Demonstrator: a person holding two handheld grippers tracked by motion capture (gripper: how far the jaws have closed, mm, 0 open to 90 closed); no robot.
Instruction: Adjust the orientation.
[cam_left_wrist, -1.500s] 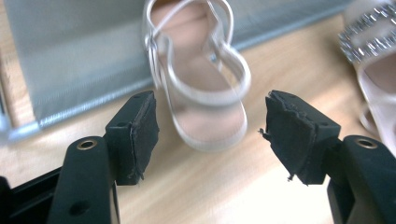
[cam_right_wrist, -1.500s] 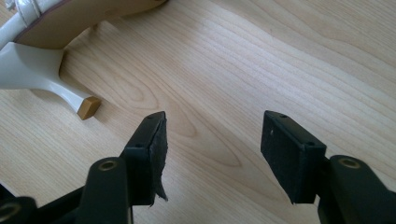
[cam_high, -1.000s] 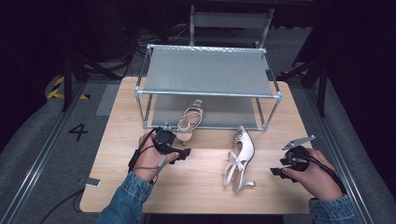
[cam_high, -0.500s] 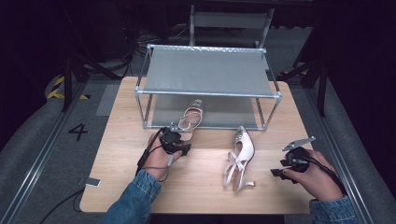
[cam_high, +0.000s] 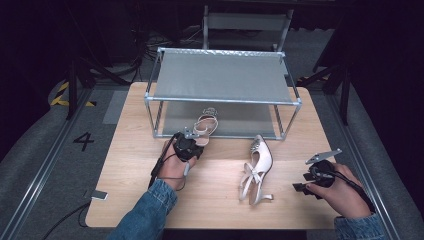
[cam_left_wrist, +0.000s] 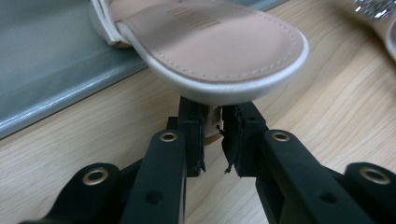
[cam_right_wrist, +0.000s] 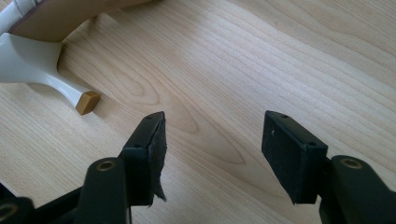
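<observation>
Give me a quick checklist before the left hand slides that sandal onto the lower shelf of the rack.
1. Left hand-held gripper clamped on the sandal heel: ok.
2. Sandal toe pointing into the rack: ok.
3. Lower shelf free ahead of the sandal: ok.
4. Top shelf clearance above the straps: cannot tell.
5. Right hand-held gripper open, off the second sandal: ok.
6. Second sandal upright for pickup: not ok, it lies on its side.
</observation>
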